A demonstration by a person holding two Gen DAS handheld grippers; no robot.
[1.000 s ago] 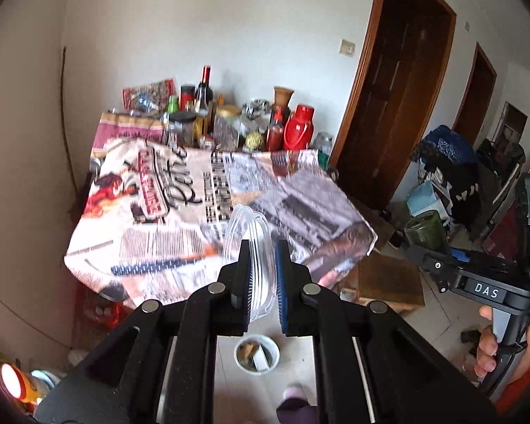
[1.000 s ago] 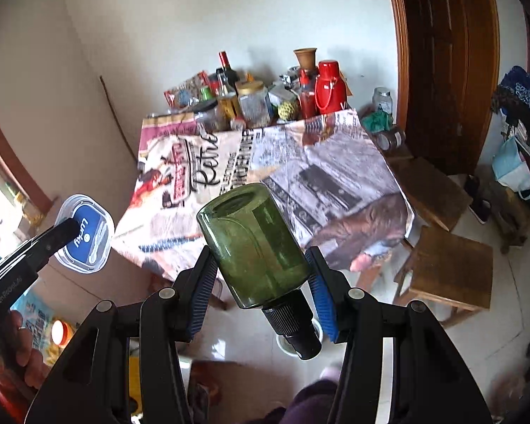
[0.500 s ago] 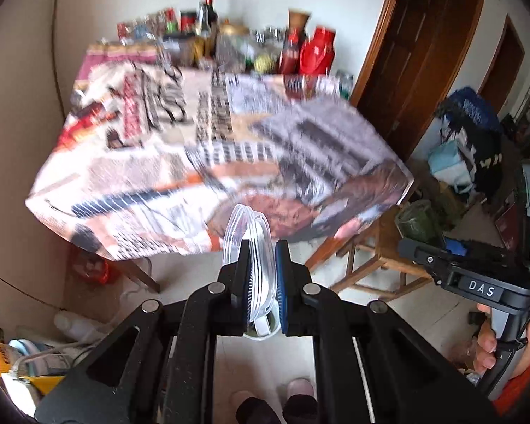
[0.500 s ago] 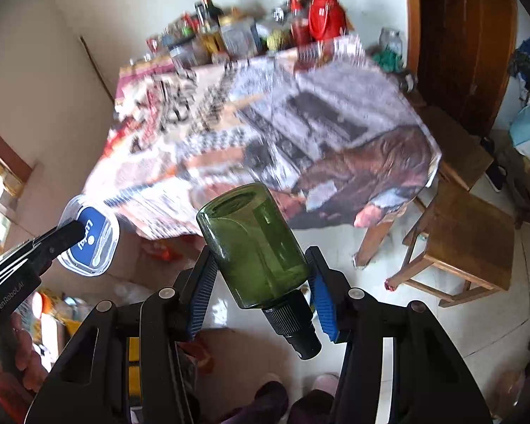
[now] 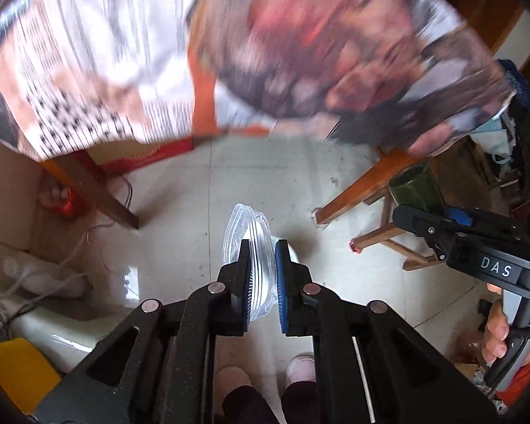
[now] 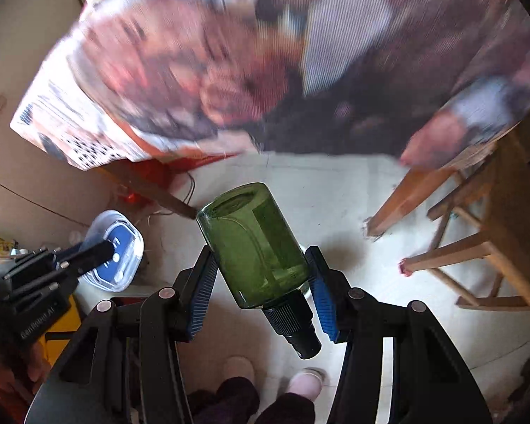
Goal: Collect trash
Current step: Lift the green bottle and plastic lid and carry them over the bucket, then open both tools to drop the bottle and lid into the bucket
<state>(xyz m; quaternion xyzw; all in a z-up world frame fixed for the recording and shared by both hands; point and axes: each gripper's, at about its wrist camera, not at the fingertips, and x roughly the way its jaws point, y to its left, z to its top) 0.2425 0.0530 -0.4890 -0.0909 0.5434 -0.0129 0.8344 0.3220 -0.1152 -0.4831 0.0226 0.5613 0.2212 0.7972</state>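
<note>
Both cameras tilted down toward the tiled floor (image 5: 282,190), printed tablecloth (image 5: 123,53) smeared with motion blur across the top of each view.

Left hand-held gripper (image 5: 261,279) clamped narrow on a clear plastic lid (image 5: 245,233), held on edge between the blue pads, rim poking forward past the fingertips. From the right wrist view, same lid (image 6: 115,251) seen face on, blue label in the middle, pinched at its near edge by the left hand-held gripper (image 6: 104,249), hanging in the air above the floor, off to the left of the bottle.

Right hand-held gripper (image 6: 261,279) closed on a green bottle (image 6: 254,247), pads pressed to both sides of the body, base pointing forward and up, black screw cap (image 6: 295,328) aimed back toward the camera. Bottle tilted, cap end lower. In the left wrist view, only the green base (image 5: 415,187) showing beyond the black finger of the right hand-held gripper (image 5: 427,219), well off to the right of the lid, bare fingers wrapped round the handle below.

Under the left gripper, a white rounded rim (image 5: 289,251) just peeking out behind the right pad, mostly hidden, hard to say what it is. Wooden table legs (image 5: 88,183) left and right, wooden stool (image 6: 477,247) on the right, pale slippers (image 6: 304,383) and dark trousers at the bottom edge.
</note>
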